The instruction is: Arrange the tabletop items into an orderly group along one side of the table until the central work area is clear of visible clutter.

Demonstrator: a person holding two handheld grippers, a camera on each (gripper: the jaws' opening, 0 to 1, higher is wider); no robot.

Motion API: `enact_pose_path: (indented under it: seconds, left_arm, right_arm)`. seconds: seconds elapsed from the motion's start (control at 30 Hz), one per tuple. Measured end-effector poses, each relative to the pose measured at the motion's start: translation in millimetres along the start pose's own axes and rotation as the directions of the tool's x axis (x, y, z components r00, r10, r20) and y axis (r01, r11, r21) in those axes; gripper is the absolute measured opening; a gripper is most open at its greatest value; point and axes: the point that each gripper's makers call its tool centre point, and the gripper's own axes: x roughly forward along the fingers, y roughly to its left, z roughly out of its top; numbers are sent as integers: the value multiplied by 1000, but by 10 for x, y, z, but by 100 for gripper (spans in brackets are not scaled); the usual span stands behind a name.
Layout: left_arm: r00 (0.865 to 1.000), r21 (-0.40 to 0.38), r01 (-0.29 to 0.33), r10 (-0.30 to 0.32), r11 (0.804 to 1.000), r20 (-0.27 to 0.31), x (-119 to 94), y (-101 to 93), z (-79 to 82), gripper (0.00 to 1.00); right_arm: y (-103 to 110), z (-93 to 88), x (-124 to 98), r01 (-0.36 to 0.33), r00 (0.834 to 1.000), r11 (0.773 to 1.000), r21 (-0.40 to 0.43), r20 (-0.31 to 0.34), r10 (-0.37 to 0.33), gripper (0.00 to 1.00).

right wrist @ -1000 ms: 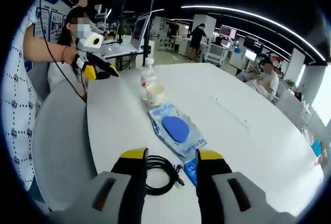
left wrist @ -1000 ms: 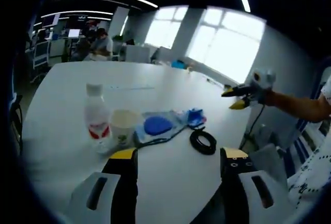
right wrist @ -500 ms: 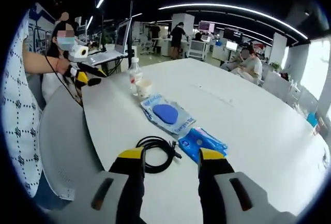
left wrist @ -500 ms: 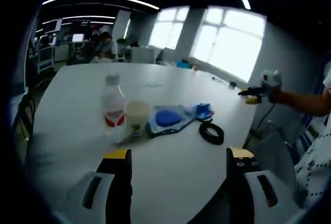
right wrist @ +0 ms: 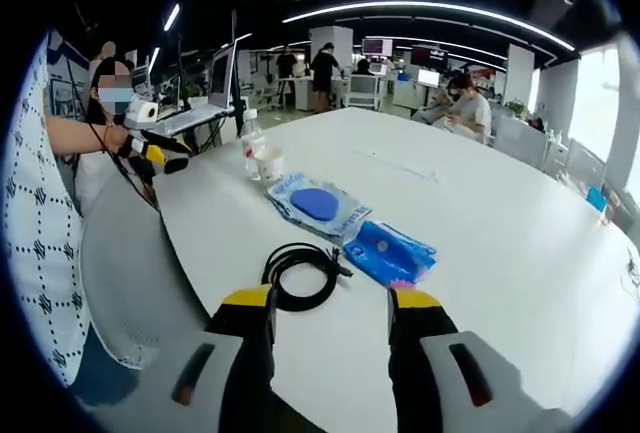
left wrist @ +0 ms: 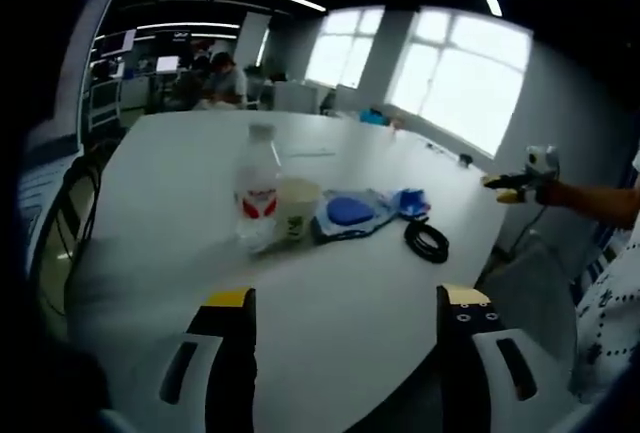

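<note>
In the left gripper view, the left gripper [left wrist: 345,298] hangs over the near edge of the white round table [left wrist: 180,183], its jaws spread wide with nothing between them. A row of things lies along the table's right-hand edge: a clear plastic bottle with a red label [left wrist: 258,193], a white paper cup [left wrist: 297,208] touching it, then a flat clear packet with a blue disc inside [left wrist: 350,213], a blue crinkled wrapper [left wrist: 411,203] and a coiled black cable [left wrist: 426,240]. The right gripper [left wrist: 508,185] shows beyond the table's edge; its jaws look close together, but I cannot tell for sure.

In the right gripper view, the right gripper [right wrist: 330,300] has its jaws parted and empty above the table's near edge [right wrist: 480,203]. The cable [right wrist: 303,275] lies just ahead of it, the wrapper [right wrist: 390,250] beside it, then the packet [right wrist: 316,204], cup [right wrist: 268,166] and bottle [right wrist: 251,142] farther along the left edge.
</note>
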Motion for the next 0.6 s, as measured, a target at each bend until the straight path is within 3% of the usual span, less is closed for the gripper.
enact_pose_path:
  seconds: [0.17,0.6]
  left_arm:
    - [1000,5,-9,9,1000,3,-12,25,-4,69]
    - [1000,-14,-1,0,1000,-20,17,-8,-78,72]
  right_arm:
    - [-24,-127,-66,17,1000,999,36,-8,-16,44]
    - [-83,-421,-137,47,998,995,83,-50,-42,61]
